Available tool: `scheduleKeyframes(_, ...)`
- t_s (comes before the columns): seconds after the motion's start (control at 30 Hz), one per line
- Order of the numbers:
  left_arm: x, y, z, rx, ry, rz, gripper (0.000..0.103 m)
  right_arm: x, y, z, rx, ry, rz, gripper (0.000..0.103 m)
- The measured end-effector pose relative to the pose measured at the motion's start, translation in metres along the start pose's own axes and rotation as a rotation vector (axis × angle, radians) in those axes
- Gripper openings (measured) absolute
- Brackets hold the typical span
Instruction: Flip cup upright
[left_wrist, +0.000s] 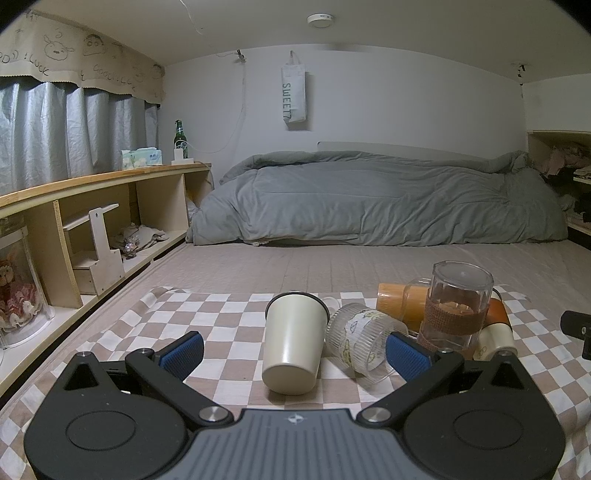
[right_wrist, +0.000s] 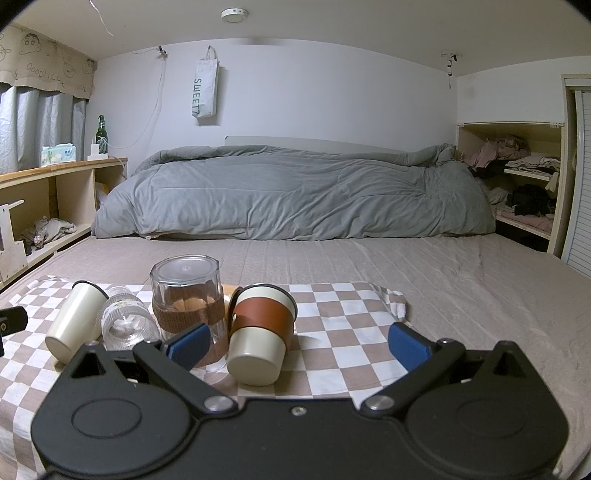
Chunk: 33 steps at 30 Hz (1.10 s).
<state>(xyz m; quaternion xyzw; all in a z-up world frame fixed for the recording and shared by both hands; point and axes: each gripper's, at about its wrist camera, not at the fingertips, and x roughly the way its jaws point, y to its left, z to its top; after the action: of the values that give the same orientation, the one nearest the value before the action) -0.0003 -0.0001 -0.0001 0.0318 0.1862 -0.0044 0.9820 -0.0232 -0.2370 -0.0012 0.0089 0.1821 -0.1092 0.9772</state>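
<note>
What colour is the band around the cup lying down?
Brown, like leather, around the cream cup; the right wrist view shows it best.

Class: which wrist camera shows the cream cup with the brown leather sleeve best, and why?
The right wrist view. There the sleeved cup lies on its side in full view, base toward the camera, between the open right gripper fingers. The left wrist view shows only a part of it behind the inverted glass.
</note>
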Motion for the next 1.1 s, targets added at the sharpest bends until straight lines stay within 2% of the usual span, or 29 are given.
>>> scheduleKeyframes(1.1, 0.0000, -0.0001, 0.0000, 0.001, -0.001, 0.001, 0.103, 0.0007, -0.0011, -0.0015, -0.004, 0.002, -0.002, 0.103)
